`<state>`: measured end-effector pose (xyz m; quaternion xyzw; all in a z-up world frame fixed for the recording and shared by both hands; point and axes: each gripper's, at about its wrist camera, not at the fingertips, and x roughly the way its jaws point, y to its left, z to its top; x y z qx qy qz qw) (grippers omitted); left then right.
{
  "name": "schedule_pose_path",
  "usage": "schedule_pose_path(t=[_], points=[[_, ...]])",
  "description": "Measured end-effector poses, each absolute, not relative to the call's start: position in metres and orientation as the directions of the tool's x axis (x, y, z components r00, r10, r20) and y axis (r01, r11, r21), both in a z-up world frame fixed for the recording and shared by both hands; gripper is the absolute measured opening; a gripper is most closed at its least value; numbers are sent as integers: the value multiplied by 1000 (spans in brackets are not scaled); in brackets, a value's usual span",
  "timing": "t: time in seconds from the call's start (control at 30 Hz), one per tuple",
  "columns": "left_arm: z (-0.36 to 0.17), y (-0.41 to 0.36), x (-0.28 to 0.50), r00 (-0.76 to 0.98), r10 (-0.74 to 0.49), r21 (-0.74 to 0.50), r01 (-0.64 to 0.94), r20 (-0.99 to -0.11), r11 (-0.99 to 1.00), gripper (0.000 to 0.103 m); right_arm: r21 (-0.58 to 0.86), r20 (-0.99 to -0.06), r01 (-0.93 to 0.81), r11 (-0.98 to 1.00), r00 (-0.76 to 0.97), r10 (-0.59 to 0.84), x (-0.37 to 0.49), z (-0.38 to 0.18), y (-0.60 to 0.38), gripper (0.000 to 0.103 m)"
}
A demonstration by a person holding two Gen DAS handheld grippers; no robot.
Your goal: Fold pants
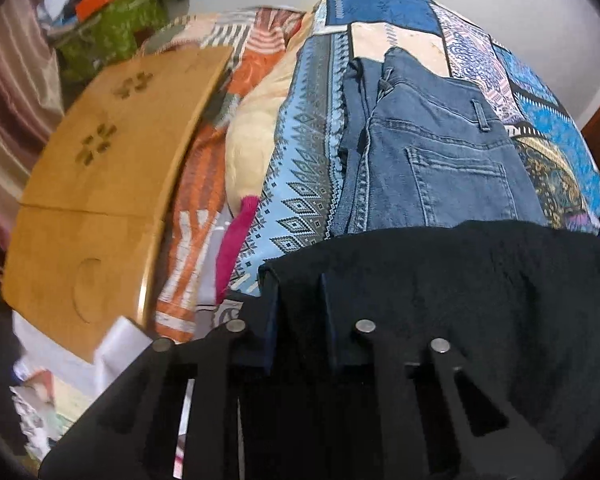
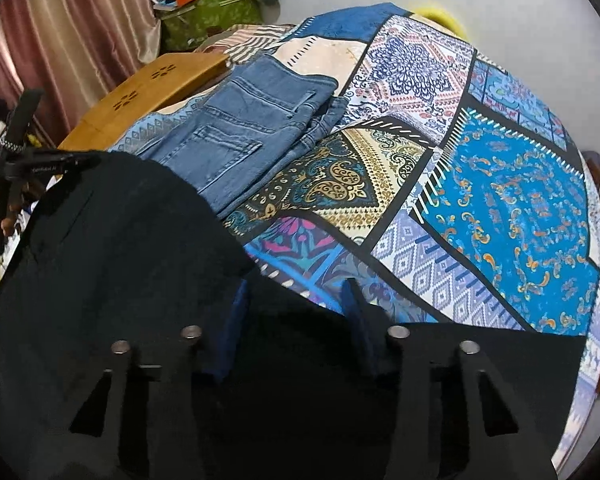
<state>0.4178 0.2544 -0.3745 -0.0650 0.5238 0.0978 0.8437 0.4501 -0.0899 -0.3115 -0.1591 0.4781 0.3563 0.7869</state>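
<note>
Black pants (image 1: 460, 280) lie at the near edge of the bed, seen also in the right wrist view (image 2: 120, 240). My left gripper (image 1: 298, 280) has its blue fingers (image 1: 270, 320) close together with black cloth between them. My right gripper (image 2: 296, 292) stands wider, its fingers (image 2: 240, 320) either side of the black cloth edge; whether it grips is unclear. Folded blue jeans (image 1: 432, 152) lie beyond the black pants, also in the right wrist view (image 2: 252, 124).
A patterned blue patchwork bedspread (image 2: 500, 200) covers the bed. A wooden lap table (image 1: 100, 184) lies at the left on orange striped bedding (image 1: 204, 184). A green box (image 2: 208, 16) with clutter stands by the pink curtain (image 2: 60, 40). The left gripper's handle shows in the right wrist view (image 2: 16, 168).
</note>
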Motion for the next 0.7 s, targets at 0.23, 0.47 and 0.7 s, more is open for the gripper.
schedule_pose_path(t=[0.23,0.47,0.7], points=[[-348,239,406,491,175,86,-199,-853,976,12,19,-849,-714,700,358,389,434,-306,-97,8],[-326,239,425,535,205,102,-215,-819,971,12,-5,-807,-621,784,465,364,451,-294,-107,6],[-301,228,401,588,172,80,-179,-791,981,11,29,-783,-622,782,472,404,429,-268,-118,5]])
